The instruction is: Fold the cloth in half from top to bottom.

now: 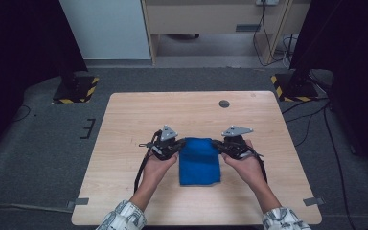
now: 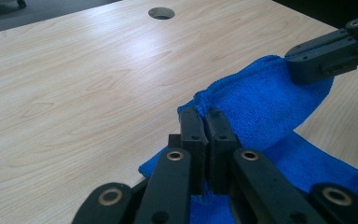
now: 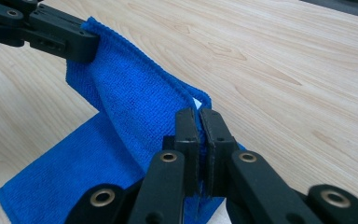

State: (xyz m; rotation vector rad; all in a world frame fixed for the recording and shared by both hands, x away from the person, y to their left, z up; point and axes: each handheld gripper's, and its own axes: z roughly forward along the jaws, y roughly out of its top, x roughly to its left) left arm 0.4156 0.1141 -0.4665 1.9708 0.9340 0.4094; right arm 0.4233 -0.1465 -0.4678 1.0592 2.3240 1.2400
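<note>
Left hand: the person's left hand (image 1: 157, 167) comes in from the bottom of the high view, in a patterned sleeve (image 1: 123, 218), and holds the left black two-jaw gripper (image 1: 178, 144) at the left side of the cloth.
Left gripper jaws: pressed together on a corner of the cloth's raised far edge, seen close in the left gripper view (image 2: 206, 116); a black cable (image 1: 139, 170) trails from it toward the table's near edge.
Cloth: a blue terry microfibre cloth (image 1: 200, 161) lies near the middle of the light wooden table (image 1: 124, 143), between the two grippers; its near part is flat on the wood, its far edge is lifted and stretched between the two pinched corners (image 2: 261, 102) (image 3: 126, 93).
Right gripper jaws: the right black two-jaw gripper (image 1: 216, 144) has its jaws closed on the opposite corner of the same raised edge, shown close in the right gripper view (image 3: 199, 116); a small white tag (image 3: 196, 102) peeks out at that corner.
Right hand: the right hand (image 1: 245, 165) holds it from the bottom right.
Table far side: a round dark hole (image 1: 224, 103) sits in the tabletop, well apart from the cloth.
</note>
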